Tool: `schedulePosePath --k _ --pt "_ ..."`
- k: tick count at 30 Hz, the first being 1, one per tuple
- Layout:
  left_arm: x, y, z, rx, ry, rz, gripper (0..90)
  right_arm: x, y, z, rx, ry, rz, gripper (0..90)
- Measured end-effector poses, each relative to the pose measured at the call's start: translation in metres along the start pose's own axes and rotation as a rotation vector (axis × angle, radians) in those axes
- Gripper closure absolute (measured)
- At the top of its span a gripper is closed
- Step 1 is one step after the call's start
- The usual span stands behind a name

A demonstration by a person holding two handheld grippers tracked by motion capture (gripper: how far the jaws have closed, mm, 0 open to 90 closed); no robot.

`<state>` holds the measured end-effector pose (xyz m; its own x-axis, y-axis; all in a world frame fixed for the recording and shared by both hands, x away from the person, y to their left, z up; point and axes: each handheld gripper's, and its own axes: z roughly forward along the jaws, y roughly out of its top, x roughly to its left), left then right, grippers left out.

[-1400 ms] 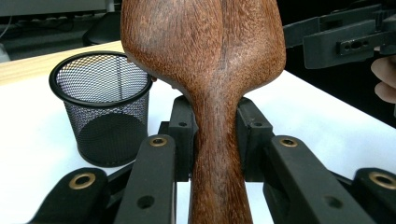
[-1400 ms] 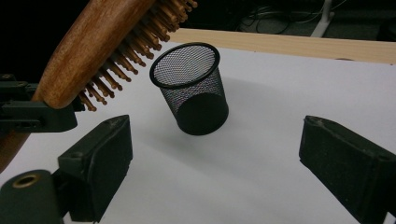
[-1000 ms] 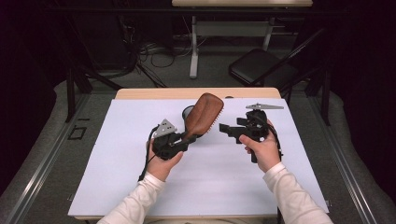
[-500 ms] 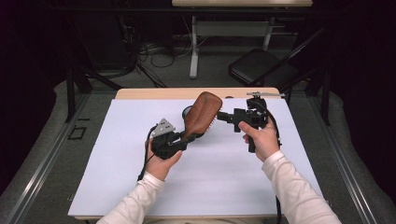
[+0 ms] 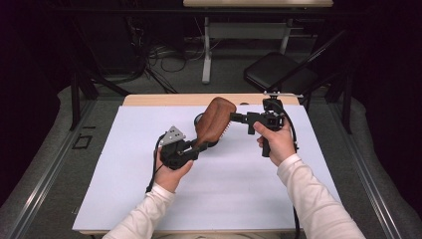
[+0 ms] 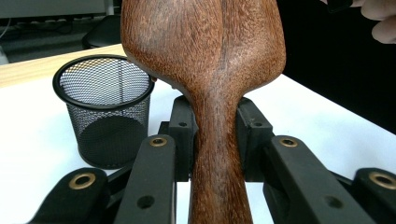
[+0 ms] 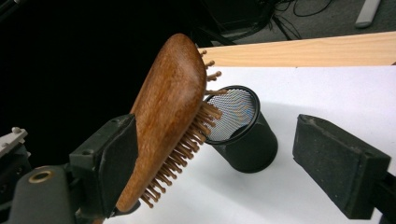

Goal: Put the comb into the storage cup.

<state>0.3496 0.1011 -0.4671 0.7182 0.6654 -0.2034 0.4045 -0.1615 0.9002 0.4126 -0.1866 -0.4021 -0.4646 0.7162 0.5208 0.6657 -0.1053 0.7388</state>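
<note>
wooden hairbrush (image 5: 215,121) at the centre of the high view, raised above the white table cover (image 5: 124,164) and tilted so that its broad head points away from the person. at left, the left gripper (image 5: 199,148), held in the left hand (image 5: 169,172), is clamped on the brush's narrow handle; in the left gripper view both jaws press against the sides of the handle (image 6: 217,154), with the brown back of the head rising above them. just beyond the brush stands a black mesh cup (image 6: 106,109), upright on the cover, open end up; in the high view it lies mostly behind the brush head. at centre right, the bristle side (image 7: 187,144) faces the right gripper (image 5: 236,118). this gripper, held in the right hand (image 5: 273,142), has its jaws spread wide: in the right gripper view one pad (image 7: 114,158) lies against the brush's wooden back, while the other pad (image 7: 341,163) stands well apart from the bristles, gripping nothing. along the far edge of the cover runs a bare strip of light wooden table (image 5: 164,99).
</note>
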Motion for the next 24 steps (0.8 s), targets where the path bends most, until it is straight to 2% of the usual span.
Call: schedulePosePath --k 13,24 --pt "-0.006 -0.001 0.003 0.003 -0.020 0.012 71.9 0.001 -0.001 0.012 0.010 0.037 0.034 14.2" --pt "-0.012 -0.002 0.005 0.005 -0.039 0.026 71.9 0.002 -0.003 0.018 0.030 0.067 0.034 14.9"
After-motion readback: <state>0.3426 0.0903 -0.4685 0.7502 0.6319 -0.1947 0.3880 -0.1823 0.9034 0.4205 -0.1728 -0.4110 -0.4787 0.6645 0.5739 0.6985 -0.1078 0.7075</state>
